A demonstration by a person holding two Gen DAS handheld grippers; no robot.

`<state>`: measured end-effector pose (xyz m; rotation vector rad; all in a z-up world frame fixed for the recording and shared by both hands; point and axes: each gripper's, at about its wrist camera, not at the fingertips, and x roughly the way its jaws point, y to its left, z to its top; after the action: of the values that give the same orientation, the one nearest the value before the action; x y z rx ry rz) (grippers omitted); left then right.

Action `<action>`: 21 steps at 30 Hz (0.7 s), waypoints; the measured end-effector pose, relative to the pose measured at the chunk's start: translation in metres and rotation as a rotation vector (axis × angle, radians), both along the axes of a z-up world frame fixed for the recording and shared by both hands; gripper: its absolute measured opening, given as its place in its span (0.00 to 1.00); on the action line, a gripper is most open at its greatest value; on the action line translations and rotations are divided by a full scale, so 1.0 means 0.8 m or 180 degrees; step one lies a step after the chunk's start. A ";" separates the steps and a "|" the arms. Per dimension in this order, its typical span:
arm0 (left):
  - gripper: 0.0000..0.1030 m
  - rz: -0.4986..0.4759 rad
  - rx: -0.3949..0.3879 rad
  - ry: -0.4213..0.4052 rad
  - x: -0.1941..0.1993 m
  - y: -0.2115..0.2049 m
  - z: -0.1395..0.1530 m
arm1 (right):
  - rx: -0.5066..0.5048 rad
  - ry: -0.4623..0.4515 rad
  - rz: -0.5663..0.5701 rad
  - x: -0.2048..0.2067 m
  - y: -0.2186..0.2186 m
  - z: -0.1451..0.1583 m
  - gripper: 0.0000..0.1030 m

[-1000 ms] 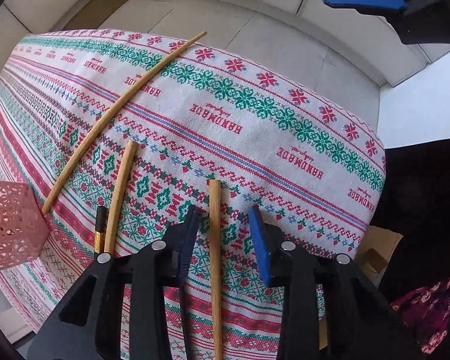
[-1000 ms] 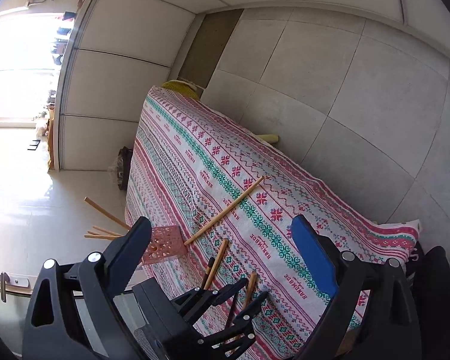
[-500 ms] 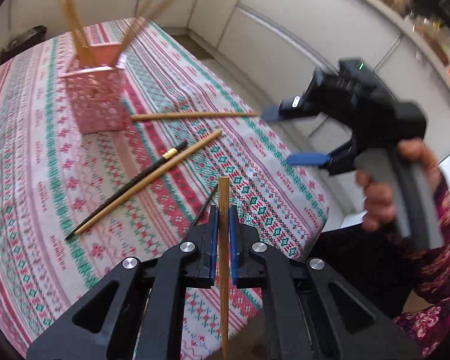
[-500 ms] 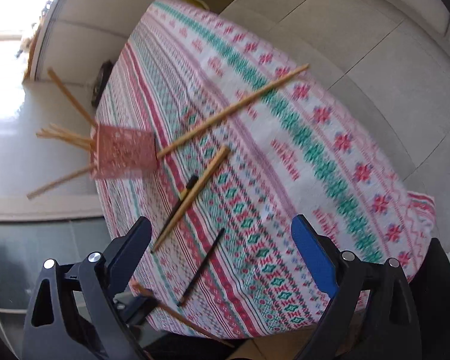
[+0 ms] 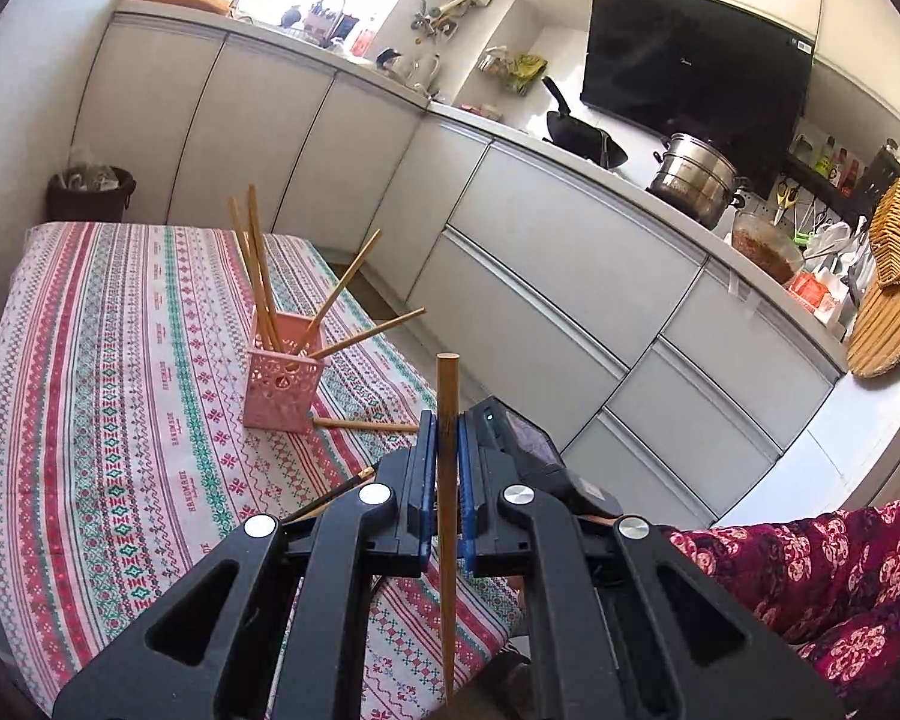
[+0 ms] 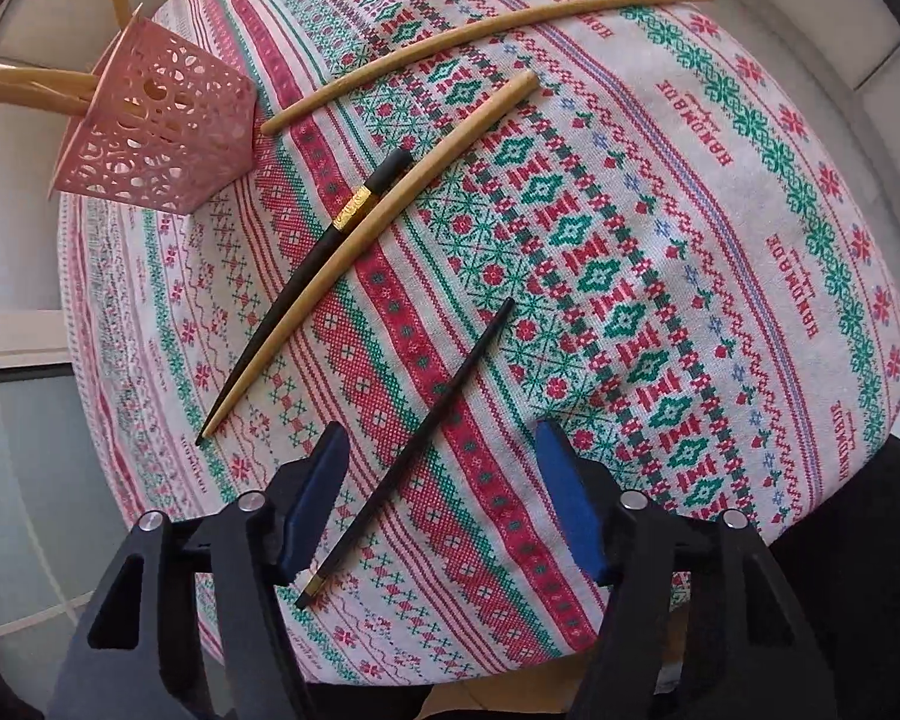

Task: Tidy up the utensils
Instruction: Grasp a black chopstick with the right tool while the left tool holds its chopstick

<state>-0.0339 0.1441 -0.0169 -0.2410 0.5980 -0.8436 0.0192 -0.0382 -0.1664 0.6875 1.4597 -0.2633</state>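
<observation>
My left gripper (image 5: 446, 438) is shut on a wooden chopstick (image 5: 447, 396) and holds it upright above the near end of the table. A pink perforated holder (image 5: 282, 381) with several wooden chopsticks stands ahead of it; it also shows in the right wrist view (image 6: 156, 132). My right gripper (image 6: 444, 504) is open, low over a black chopstick (image 6: 414, 444) that lies between its fingers. Another black chopstick with a gold band (image 6: 324, 252) and two wooden chopsticks (image 6: 390, 210) (image 6: 480, 36) lie on the cloth further on.
The table has a red and green patterned cloth (image 6: 630, 240). White kitchen cabinets (image 5: 540, 276) run along the far side, with pots on the counter. A dark bin (image 5: 90, 192) stands beyond the table. A person's floral sleeve (image 5: 822, 570) is at the lower right.
My left gripper shut on the wooden chopstick, lifted it off the cloth and swung to face the holder. My right gripper came down over the black chopstick, still open.
</observation>
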 end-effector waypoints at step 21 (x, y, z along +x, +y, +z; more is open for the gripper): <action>0.06 0.0209 -0.0175 -0.0007 -0.004 0.018 0.010 | 0.0186 -0.0153 0.0022 -0.037 -0.079 -0.019 0.06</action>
<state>-0.0372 0.1587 -0.0090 -0.3081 0.5625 -0.7973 -0.0100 -0.1018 -0.1814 0.7311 1.4282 -0.1981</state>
